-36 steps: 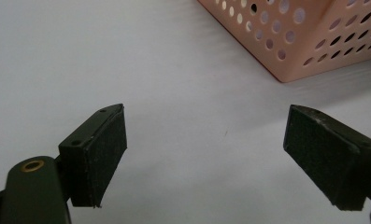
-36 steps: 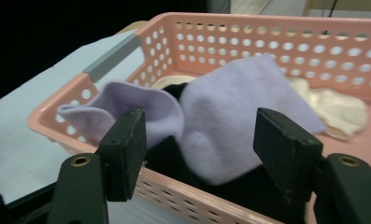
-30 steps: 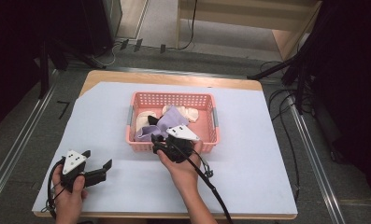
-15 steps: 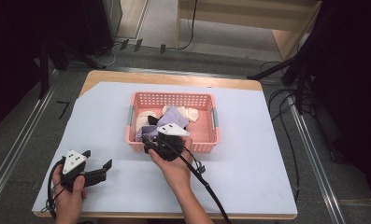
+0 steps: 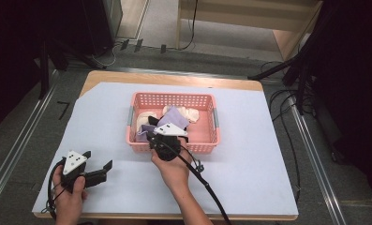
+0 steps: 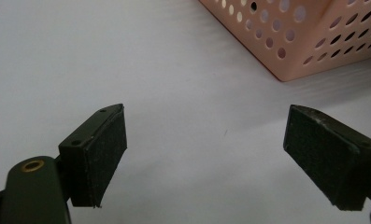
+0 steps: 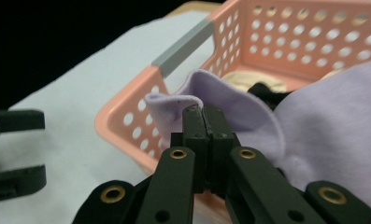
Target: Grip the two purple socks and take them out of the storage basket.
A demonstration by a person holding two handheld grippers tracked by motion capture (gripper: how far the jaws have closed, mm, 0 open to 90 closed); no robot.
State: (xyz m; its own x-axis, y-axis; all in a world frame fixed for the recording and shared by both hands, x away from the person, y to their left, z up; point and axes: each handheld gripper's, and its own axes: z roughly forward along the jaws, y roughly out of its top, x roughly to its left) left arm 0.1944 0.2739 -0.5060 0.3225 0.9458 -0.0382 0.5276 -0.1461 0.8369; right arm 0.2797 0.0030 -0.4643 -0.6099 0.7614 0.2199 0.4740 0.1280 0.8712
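Where the pink basket (image 7: 141,105) rims up, lilac cloth (image 7: 248,114) clenched between right gripper (image 7: 204,114) jaws.

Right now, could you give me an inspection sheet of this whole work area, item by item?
Surface: wooden table covered by a pale sheet.
Job's things: pink perforated basket holding a lilac cloth, cream cloths and something black.
Clutter: nothing seen on the sheet outside the basket.
Grippers: right gripper has its jaws pressed together on an edge of the lilac cloth at the basket's near rim; left gripper rests open over bare sheet, near the basket's corner.
Cables: a black cable trails from the right gripper along the forearm; more cables lie on the floor.
Surroundings: grey floor, wooden furniture behind, dark areas at the sides.
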